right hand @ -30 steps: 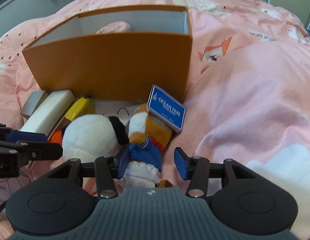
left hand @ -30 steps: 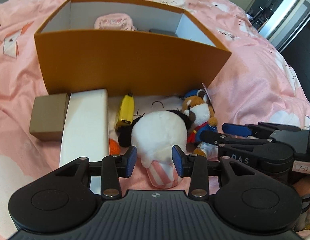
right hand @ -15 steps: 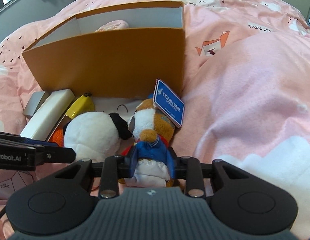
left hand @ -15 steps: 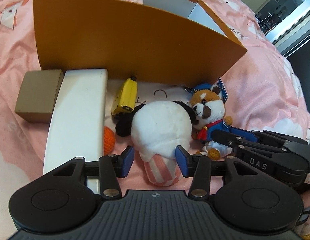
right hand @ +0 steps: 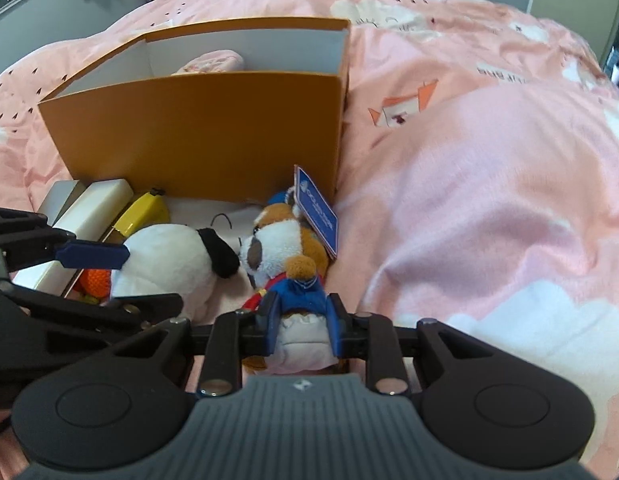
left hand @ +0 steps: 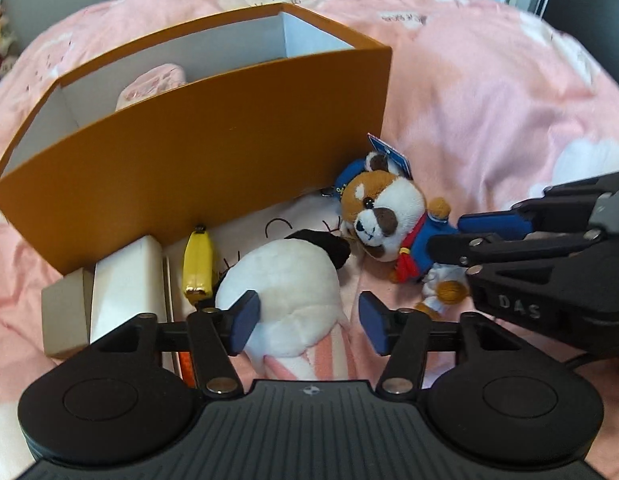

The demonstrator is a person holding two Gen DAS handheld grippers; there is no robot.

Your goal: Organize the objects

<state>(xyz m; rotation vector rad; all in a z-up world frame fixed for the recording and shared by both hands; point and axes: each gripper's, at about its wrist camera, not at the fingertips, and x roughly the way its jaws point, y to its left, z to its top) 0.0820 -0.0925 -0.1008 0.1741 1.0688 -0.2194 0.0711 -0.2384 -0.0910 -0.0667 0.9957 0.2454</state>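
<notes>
A brown-and-white dog plush point(right hand: 277, 248) in a blue jacket lies on the pink bedspread in front of an orange box point(right hand: 197, 128). My right gripper point(right hand: 301, 322) is closing, its pads pressed on the dog's jacket; the left wrist view shows the right gripper point(left hand: 445, 234) at the dog plush point(left hand: 383, 212) from the right. A white plush point(left hand: 285, 280) with a pink striped base lies beside the dog. My left gripper point(left hand: 307, 326) straddles its lower end, jaws opening, the right pad clear of it.
Left of the plushes lie a yellow banana-shaped pouch point(left hand: 198, 264), a long white box point(left hand: 125, 288), a beige box point(left hand: 63, 320) and an orange knitted thing point(right hand: 94, 280). A pink item point(left hand: 153, 84) sits inside the orange box point(left hand: 213, 152). Bedspread rises at right.
The right gripper's jaws have shut onto the dog plush's body. The left gripper's jaws have widened around the white plush, and it has rolled and shifted sideways.
</notes>
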